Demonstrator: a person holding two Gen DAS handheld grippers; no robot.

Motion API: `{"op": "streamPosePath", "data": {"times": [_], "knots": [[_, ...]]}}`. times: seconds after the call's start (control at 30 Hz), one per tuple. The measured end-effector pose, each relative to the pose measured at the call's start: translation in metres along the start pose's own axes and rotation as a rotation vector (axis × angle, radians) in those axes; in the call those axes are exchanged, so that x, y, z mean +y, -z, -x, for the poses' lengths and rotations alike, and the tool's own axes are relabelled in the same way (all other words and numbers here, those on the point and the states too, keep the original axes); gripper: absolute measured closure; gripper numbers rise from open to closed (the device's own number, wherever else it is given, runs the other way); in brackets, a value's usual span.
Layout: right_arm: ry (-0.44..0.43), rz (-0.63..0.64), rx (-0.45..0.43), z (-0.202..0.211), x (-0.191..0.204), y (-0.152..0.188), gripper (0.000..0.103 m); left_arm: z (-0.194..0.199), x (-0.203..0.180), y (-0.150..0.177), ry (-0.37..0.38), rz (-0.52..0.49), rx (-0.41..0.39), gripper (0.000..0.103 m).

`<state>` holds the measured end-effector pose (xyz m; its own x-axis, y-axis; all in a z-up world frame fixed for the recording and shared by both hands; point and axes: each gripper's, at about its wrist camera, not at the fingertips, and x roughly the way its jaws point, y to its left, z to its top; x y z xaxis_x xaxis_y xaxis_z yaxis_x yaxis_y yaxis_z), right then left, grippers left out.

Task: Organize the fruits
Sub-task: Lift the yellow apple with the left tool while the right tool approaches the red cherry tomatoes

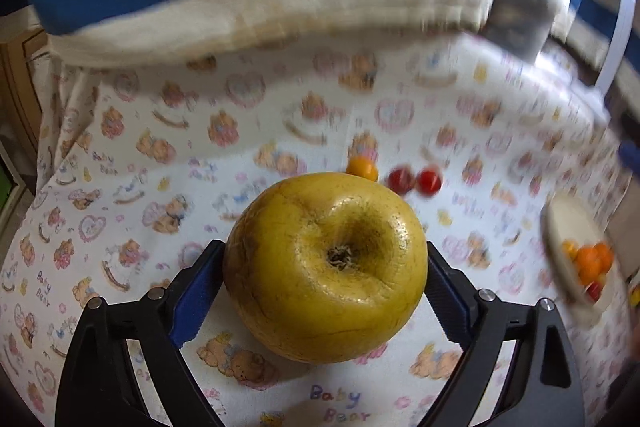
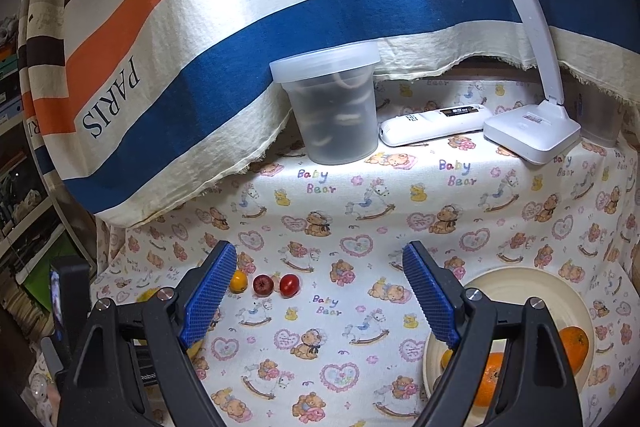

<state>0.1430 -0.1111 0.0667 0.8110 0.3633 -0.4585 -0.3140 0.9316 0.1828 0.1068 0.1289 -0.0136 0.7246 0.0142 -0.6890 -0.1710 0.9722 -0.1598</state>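
Large yellow fruit [image 1: 326,267], lower centre, sitting on counter [image 1: 120,187] between wide left claw [image 1: 320,287] pads, grasp pending: closing and carrying toward plate [image 2: 516,277]; right claw [image 2: 320,291] hovering open, empty.

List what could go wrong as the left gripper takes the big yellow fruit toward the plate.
1. The big yellow fruit is round, glossy and nearly fills the left gripper's wide jaws, so it may slip out.
2. The plate already holds oranges, so the fruit could roll off or knock them.
3. The small red and yellow fruits nearby on the cloth could be bumped and roll away.
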Motion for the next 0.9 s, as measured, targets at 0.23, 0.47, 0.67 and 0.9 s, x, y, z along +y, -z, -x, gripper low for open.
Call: {"op": "streamPosePath", "data": {"times": [0.23, 0.47, 0.67, 0.9], "knots": [[0.006, 0.006, 0.003, -0.001, -0.001, 0.0, 0.017, 0.048, -0.004, -0.01, 0.056, -0.016, -0.208, 0.011], [0.013, 0.033, 0.017, -0.006, 0.003, 0.004, 0.017, 0.062, -0.012, -0.012, 0.087, -0.066, -0.318, 0.011], [0.009, 0.026, 0.028, -0.008, 0.002, 0.005, 0.017, 0.058, -0.014, -0.009, 0.066, -0.082, -0.34, 0.011], [0.004, 0.092, 0.152, -0.047, 0.018, 0.005, 0.017, 0.055, 0.005, -0.012, 0.049, -0.008, -0.329, 0.011]]}}
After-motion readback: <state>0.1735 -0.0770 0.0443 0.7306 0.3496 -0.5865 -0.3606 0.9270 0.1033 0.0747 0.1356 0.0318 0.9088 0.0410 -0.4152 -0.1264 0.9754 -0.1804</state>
